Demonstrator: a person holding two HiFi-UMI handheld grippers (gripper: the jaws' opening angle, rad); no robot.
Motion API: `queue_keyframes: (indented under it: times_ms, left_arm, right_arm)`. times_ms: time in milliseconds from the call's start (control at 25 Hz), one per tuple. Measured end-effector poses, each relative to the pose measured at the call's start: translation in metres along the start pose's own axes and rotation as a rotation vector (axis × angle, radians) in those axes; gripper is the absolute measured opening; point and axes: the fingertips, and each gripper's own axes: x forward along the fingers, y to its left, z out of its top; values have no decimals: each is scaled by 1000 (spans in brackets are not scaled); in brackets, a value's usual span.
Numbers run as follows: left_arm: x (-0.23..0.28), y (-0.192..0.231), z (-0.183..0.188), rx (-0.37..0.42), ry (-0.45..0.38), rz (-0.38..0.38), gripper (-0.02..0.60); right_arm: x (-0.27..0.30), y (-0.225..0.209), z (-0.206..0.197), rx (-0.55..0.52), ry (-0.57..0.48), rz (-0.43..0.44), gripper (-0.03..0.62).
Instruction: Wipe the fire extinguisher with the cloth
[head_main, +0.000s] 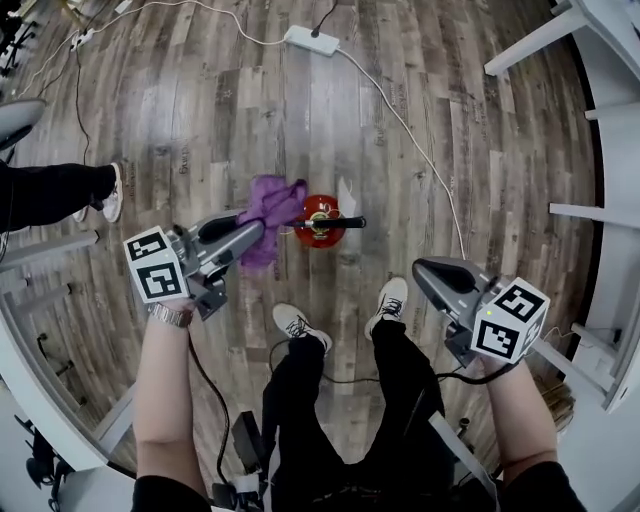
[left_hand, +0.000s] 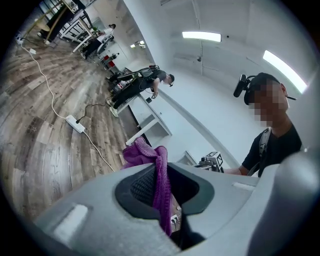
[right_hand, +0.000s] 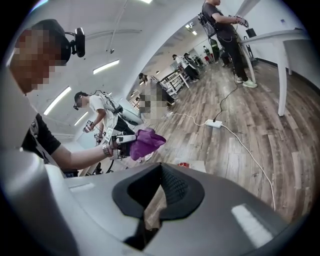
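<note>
While left hand-held gripper (head_main: 252, 229) pinches cloth (head_main: 270, 203), right one (head_main: 424, 269) pressed together, cable (head_main: 419, 148) near extinguisher (head_main: 318, 213).

A white power strip (head_main: 312, 40) lies on the wood-plank floor (head_main: 200, 110). From the strip a white cable (head_main: 428, 165) trails down to the lower right. White table legs (head_main: 535, 40) stand to its right. A bystander's white shoe (head_main: 113, 192) rests well to its lower left.
</note>
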Motion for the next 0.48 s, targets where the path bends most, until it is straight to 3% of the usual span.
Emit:
queue_keyframes:
  times_ms: [200,480]
  left_arm:
    - [24,29,-30,36,101,-49,48]
    - [48,74,-52,93,176,-130,48]
  right_arm:
    - [36,-31,-20,-36,0,26,5]
    - [77,-73,-38,-120,57,45,5]
